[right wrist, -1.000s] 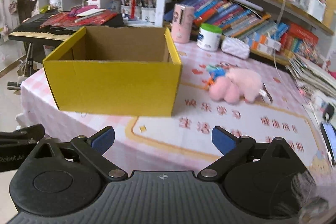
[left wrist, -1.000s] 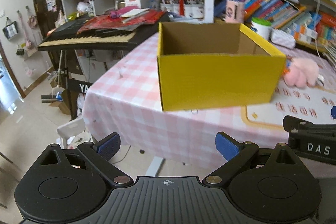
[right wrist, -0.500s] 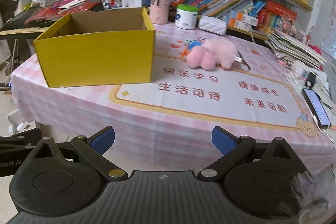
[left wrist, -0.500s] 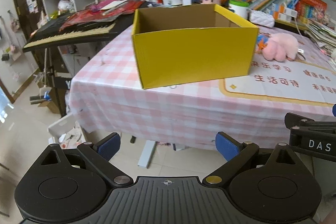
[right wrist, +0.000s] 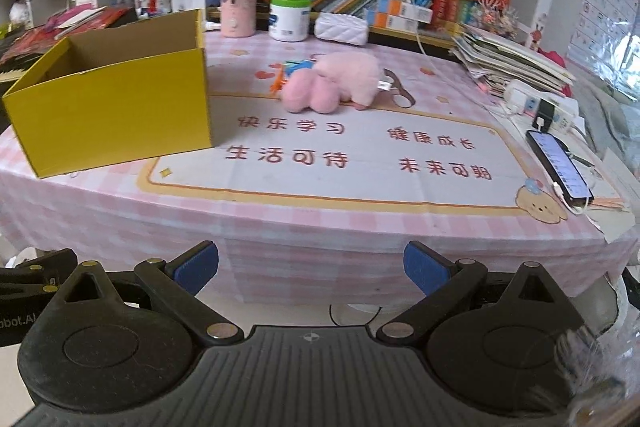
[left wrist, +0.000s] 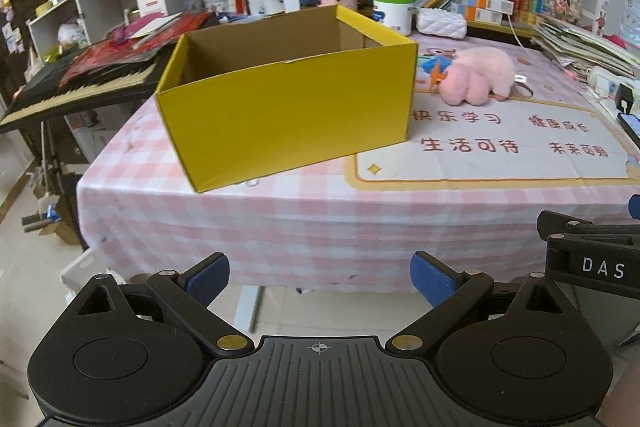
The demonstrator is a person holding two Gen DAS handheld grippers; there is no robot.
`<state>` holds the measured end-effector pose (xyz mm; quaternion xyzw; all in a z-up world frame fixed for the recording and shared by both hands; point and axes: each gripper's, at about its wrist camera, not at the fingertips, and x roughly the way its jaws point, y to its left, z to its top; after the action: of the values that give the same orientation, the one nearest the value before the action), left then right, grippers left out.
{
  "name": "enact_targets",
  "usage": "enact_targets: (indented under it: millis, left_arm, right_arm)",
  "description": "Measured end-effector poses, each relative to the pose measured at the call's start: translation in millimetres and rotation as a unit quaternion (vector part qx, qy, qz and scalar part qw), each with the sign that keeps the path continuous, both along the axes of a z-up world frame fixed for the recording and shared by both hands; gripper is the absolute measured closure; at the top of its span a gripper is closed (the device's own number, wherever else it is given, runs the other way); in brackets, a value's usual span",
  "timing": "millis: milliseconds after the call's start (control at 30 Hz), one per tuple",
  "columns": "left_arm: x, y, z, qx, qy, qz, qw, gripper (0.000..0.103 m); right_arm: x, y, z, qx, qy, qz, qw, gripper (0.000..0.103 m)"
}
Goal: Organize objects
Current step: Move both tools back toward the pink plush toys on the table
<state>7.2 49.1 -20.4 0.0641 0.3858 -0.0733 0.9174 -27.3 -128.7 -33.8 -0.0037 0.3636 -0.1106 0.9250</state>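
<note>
Ahead of me a yellow cardboard box (left wrist: 288,115) stands upright on the worktop (left wrist: 280,223), its top open and its brown inside showing nothing that I can see. It sits turned at a slight angle, one corner toward me, near the worktop's front edge. To the right of the box, well apart from it and farther back, a pink plush toy (right wrist: 332,83) lies on its side on the printed mat (right wrist: 320,163).

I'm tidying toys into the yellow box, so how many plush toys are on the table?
1. A pink plush lies on the mat, right of the yellow box and apart from it. The box floor is partly hidden, so another could be inside.
</note>
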Motion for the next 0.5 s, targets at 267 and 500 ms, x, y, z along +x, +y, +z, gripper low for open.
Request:
enact_targets:
  millis: [267,500]
  left_arm:
    - [19.4,-24.1,2.0,-0.001,-0.004,-0.019,0.9998,0.004]
    - [38.8,-48.8,5.8,0.001,-0.018,-0.037,0.9991,0.004]
  right_arm:
    - [15.0,-22.2,1.4,-0.003,0.003,-0.011,1.000,0.003]
    - [34.9,-45.5,3.2,0.001,-0.001,-0.023,1.000,0.003]
